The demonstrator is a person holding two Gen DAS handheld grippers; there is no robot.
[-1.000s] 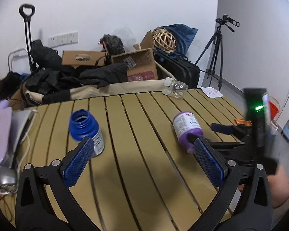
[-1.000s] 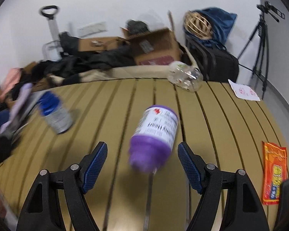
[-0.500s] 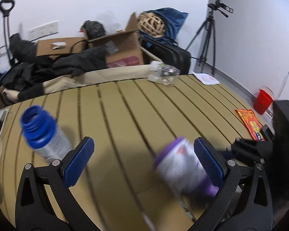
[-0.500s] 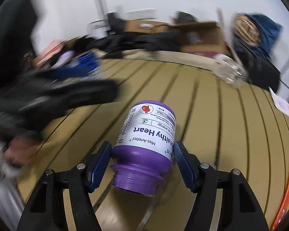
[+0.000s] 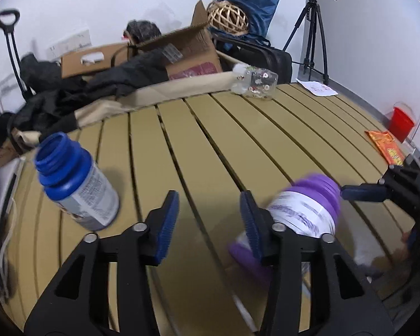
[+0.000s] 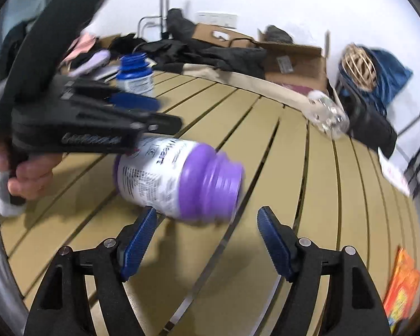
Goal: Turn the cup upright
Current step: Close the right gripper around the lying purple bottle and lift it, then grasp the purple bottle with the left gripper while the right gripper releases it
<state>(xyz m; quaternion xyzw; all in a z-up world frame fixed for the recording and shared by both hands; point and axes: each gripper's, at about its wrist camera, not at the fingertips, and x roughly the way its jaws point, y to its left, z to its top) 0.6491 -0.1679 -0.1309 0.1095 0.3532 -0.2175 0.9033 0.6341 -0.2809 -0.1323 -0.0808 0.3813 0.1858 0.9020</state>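
Observation:
The purple bottle [image 6: 179, 179] lies tilted on its side on the slatted table [image 6: 316, 196], open mouth toward the right. In the left wrist view the purple bottle [image 5: 302, 212] sits just right of my left gripper's right finger, outside the jaws. My left gripper [image 5: 207, 224] is partly open with nothing between its fingers. My right gripper [image 6: 207, 240] is open, just in front of the bottle, not touching it. My left gripper body also shows in the right wrist view [image 6: 78, 128], against the bottle's base end.
A blue bottle [image 5: 75, 184] stands upright at the left. A clear plastic bottle [image 5: 254, 81] lies at the table's far edge. An orange packet [image 5: 386, 145] lies at the right edge. Boxes, dark clothes and a tripod stand behind the table.
My right gripper has let go of the purple bottle and opened wide. The bottle has tipped onto its side. My left gripper has narrowed and moved in against the bottle.

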